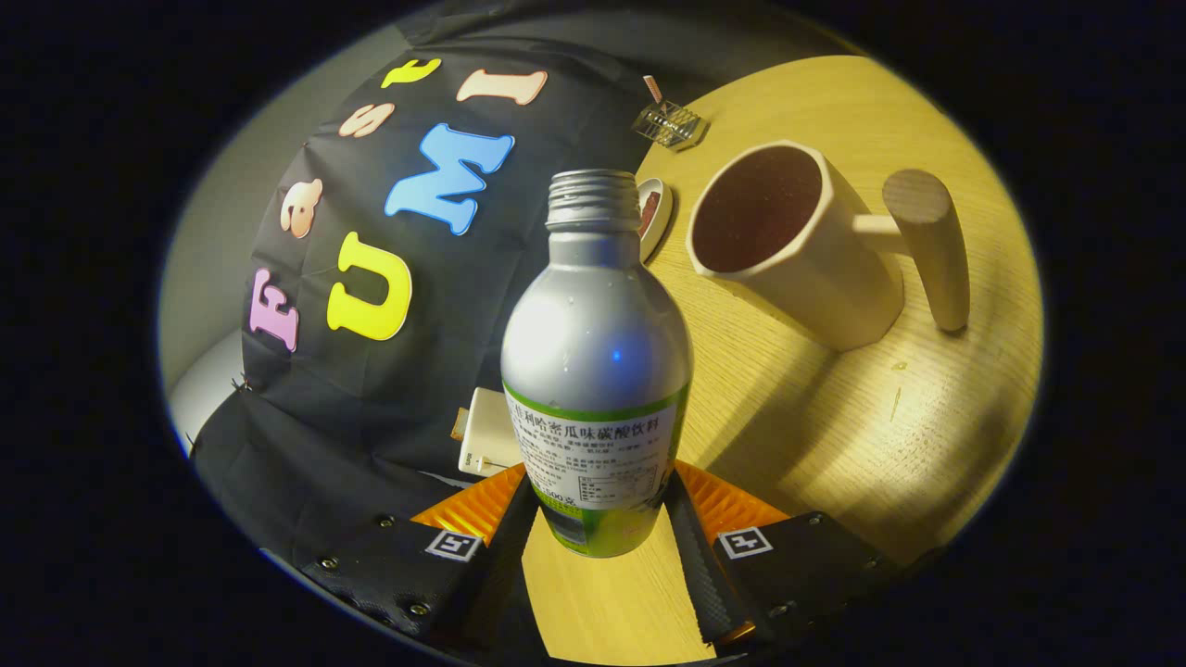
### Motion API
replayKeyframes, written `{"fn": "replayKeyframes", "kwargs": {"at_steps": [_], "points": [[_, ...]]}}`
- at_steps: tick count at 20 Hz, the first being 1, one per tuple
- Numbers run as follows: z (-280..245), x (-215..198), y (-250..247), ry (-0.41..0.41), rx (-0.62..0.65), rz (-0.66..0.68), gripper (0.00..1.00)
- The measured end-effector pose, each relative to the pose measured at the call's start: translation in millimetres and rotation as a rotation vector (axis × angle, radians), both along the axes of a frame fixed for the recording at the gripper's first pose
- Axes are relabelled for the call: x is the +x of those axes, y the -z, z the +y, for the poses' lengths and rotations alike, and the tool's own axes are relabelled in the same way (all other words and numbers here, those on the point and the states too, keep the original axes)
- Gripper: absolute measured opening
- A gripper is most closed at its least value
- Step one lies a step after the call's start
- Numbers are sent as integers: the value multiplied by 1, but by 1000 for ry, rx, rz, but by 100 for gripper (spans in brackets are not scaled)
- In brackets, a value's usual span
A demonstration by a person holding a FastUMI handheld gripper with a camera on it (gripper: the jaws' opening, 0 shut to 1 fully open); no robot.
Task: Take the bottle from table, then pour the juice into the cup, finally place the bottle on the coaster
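Note:
A silver bottle (598, 343) with a green and white label stands between my fingers, its threaded mouth uncapped. My gripper (598, 533) is shut on the bottle's lower part, one finger pressing on each side. The whole scene looks rolled, so the bottle is tilted against the wooden table (834, 426). A cream cup (815, 269) with a thick wooden handle (927, 245) stands on the table beyond the fingers, right of the bottle's neck. Its inside is dark reddish. A small round white disc (656, 218) peeks out just behind the bottle's neck, beside the cup.
A small white box (484, 435) lies left of the bottle by the black cloth wall. A small clear ribbed object (669, 123) sits at the table's far edge beyond the cup. Bare table wood stretches below and right of the cup.

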State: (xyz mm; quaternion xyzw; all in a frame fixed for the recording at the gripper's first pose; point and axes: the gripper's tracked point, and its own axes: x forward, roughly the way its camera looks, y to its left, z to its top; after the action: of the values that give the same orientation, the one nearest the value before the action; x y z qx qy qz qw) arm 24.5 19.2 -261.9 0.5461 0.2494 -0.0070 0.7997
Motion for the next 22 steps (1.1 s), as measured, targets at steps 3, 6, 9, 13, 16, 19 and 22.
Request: {"fn": "replayKeyframes", "kwargs": {"at_steps": [3, 6, 9, 13, 16, 19, 22], "points": [[6, 3, 2, 3, 52, 26, 78], [7, 6, -1, 16, 112, 38, 78], [7, 10, -9, 46, 186, 45, 78], [8, 12, -13, 66, 256, 62, 77], [8, 14, -17, 75, 302, 72, 78], [9, 16, -21, 85, 359, 81, 78], [12, 18, -23, 87, 404, 90, 78]]}}
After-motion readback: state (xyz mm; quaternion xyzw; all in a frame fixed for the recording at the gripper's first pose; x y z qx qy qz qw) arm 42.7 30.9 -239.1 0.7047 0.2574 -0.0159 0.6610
